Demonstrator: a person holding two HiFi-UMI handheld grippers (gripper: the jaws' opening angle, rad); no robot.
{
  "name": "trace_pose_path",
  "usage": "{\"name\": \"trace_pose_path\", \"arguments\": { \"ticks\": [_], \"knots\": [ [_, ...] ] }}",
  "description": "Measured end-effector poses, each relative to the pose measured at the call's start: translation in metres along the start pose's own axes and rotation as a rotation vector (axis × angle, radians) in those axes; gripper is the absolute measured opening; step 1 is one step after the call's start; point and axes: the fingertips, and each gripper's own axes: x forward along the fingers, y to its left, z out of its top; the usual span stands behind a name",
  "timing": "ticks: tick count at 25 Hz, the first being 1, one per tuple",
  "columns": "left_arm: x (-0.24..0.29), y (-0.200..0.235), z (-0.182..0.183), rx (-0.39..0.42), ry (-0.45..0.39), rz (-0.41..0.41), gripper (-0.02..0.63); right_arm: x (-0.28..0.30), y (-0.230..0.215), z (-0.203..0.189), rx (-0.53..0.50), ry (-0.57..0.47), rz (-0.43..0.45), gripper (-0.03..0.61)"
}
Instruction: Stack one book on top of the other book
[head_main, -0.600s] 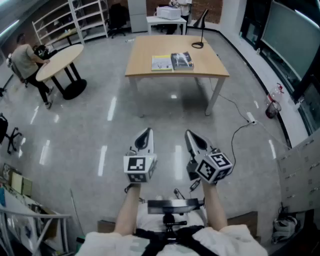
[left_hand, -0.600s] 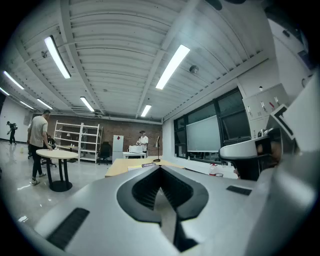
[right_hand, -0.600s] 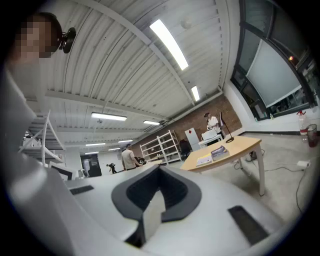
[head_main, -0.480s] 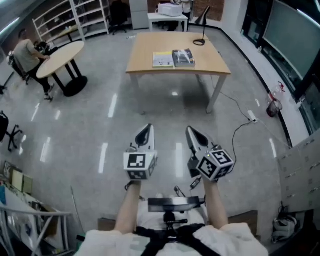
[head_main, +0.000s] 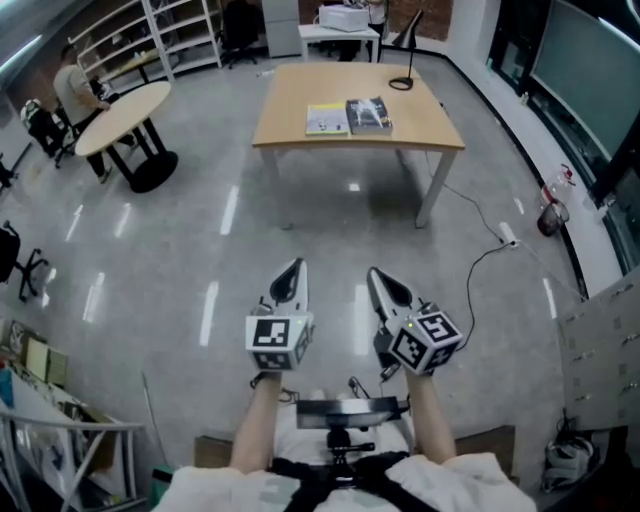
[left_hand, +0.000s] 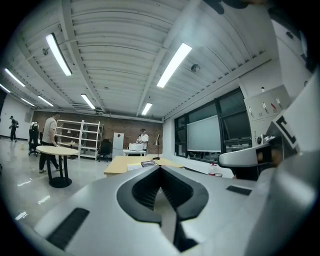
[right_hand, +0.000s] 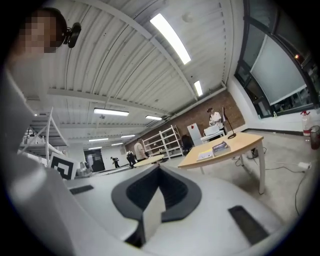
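Books: light book (head_main: 327, 119) and dark book (head_main: 368, 114) lie flat, side by side on the desk (head_main: 300, 92), unstacked.
Left: my left hand-held gripper (head_main: 291, 275) is pressed together, empty, pointing level.
Right: right hand-held gripper (head_main: 384, 286) likewise closed on nothing.
Why: I'm well apart from the desk, so there's nothing to grab yet.

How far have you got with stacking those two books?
Nothing is done yet: the light book and the dark book lie side by side on the wooden table. The left gripper and right gripper are shut, empty, far away. Left: approach, lift one, stack it.
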Motion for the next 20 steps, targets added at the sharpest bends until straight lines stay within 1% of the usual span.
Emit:
{"name": "trace_pose_path", "arguments": {
  "ticks": [2,4,7,9,10,12,13,16,18,20],
  "knots": [
    [-0.005,-0.004,-0.006,-0.011,0.029,-0.001,0.002,-0.004,-0.006,-0.008,0.004,0.019,0.008,0.0],
    [-0.016,-0.003,-0.021,-0.028,0.054,0.005,0.002,-0.01,-0.008,-0.018,0.026,0.027,0.014,0.0],
    [-0.008,0.003,-0.033,-0.049,0.079,0.023,0.002,-0.005,-0.025,-0.026,0.075,0.049,-0.012,0.0],
    [0.003,0.009,-0.027,-0.062,0.059,0.015,0.002,0.005,-0.033,-0.033,0.132,0.065,-0.015,0.0],
    [0.011,0.015,-0.023,-0.085,0.034,0.007,0.002,0.011,-0.037,-0.036,0.152,0.066,-0.013,0.0],
    [0.034,0.031,-0.024,-0.147,-0.003,-0.005,0.002,0.03,-0.049,-0.039,0.168,0.063,-0.022,0.0],
    [0.048,0.041,-0.027,-0.16,-0.003,-0.005,0.002,0.041,-0.056,-0.04,0.175,0.061,-0.03,0.0],
    [0.092,0.075,-0.036,-0.172,0.007,0.015,0.002,0.082,-0.076,-0.043,0.204,0.068,-0.042,0.0],
    [0.127,0.101,-0.032,-0.203,-0.01,0.025,0.002,0.118,-0.09,-0.038,0.202,0.087,-0.039,0.0],
    [0.161,0.124,-0.023,-0.203,-0.021,0.017,0.002,0.155,-0.102,-0.027,0.189,0.097,-0.035,0.0]
  ]
}}
